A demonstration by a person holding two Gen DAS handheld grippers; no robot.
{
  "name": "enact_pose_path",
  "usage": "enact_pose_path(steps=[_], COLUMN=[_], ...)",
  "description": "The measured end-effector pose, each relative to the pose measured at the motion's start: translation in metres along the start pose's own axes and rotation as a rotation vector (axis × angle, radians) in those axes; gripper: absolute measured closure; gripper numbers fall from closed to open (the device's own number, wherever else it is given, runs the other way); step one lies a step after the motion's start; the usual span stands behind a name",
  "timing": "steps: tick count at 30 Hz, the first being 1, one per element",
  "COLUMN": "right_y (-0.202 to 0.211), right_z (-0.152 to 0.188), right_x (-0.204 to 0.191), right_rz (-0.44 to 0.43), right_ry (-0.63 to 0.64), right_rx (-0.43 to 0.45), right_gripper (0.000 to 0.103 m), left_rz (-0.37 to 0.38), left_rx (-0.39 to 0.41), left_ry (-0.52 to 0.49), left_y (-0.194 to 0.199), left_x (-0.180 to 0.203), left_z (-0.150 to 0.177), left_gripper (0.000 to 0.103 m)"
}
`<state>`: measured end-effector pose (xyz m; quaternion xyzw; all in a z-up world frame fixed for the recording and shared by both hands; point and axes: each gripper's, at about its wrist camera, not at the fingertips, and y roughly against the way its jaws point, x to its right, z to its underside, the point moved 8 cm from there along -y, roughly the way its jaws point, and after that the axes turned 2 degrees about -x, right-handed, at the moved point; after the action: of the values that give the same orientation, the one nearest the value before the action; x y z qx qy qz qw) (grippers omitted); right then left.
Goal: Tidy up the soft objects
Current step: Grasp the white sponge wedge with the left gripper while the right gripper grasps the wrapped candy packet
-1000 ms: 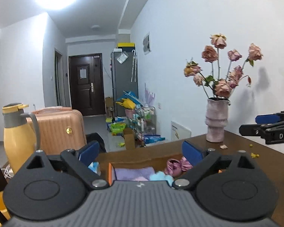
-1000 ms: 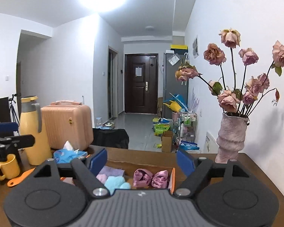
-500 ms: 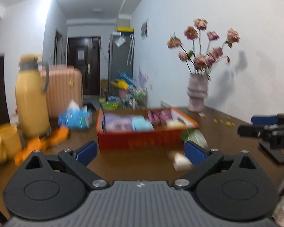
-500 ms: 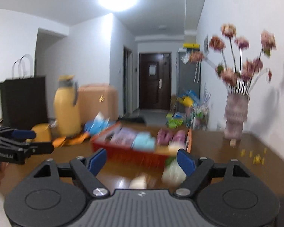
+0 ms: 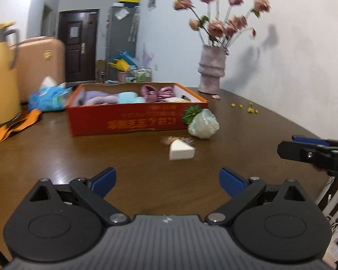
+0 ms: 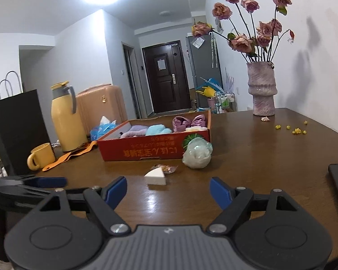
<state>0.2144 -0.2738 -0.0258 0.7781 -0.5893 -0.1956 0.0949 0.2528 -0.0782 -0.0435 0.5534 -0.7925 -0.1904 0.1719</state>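
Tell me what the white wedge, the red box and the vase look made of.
White wedge: probably foam sponge, matte, with soft edges. Red box: cardboard, printed, with thin folded walls and a pale inside. Vase: likely ceramic, with a rough, mottled pink-grey surface and no shine.

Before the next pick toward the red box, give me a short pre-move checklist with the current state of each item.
1. Left gripper open and empty: ok.
2. Right gripper open and empty: ok.
3. White wedge sponge loose on the table, free of both grippers: ok.
4. Pale green soft bundle outside the red box, resting by its front corner; whether it touches the box: cannot tell.
5. Room left in the box beside the purple, blue and pink soft items: cannot tell from this low angle.
6. Small wrapped item just behind the sponge could get caught in the grasp: not ok.
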Motion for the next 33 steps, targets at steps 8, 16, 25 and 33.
enact_pose_path(steps=[8, 16, 25, 33], right_y=[-0.038, -0.084, -0.202, -0.227], right_z=[-0.016, -0.021, -0.025, -0.007], right_x=[0.032, 0.033, -0.011, -0.033], right_rz=[0.043, 0.008, -0.082, -0.128], right_ry=[-0.041, -0.005, 0.254, 0.291], right_rx=[-0.021, -0.085, -0.252, -0.331], right_gripper=[0.023, 0.028, 0.059, 0.085], left_rz=[-0.003, 0.06, -0.048, -0.108], left_rx=[-0.1, -0.159, -0.094, -0.085], left_ry=[-0.107, -0.055, 0.084, 0.127], left_y=[-0.12, -0.139, -0.08, -0.057], left_x=[0.024, 0.01, -0.068, -0.094], left_z=[-0.02, -0.02, -0.019, -0.016], left_gripper=[0.035, 0.07, 0.07, 0.07])
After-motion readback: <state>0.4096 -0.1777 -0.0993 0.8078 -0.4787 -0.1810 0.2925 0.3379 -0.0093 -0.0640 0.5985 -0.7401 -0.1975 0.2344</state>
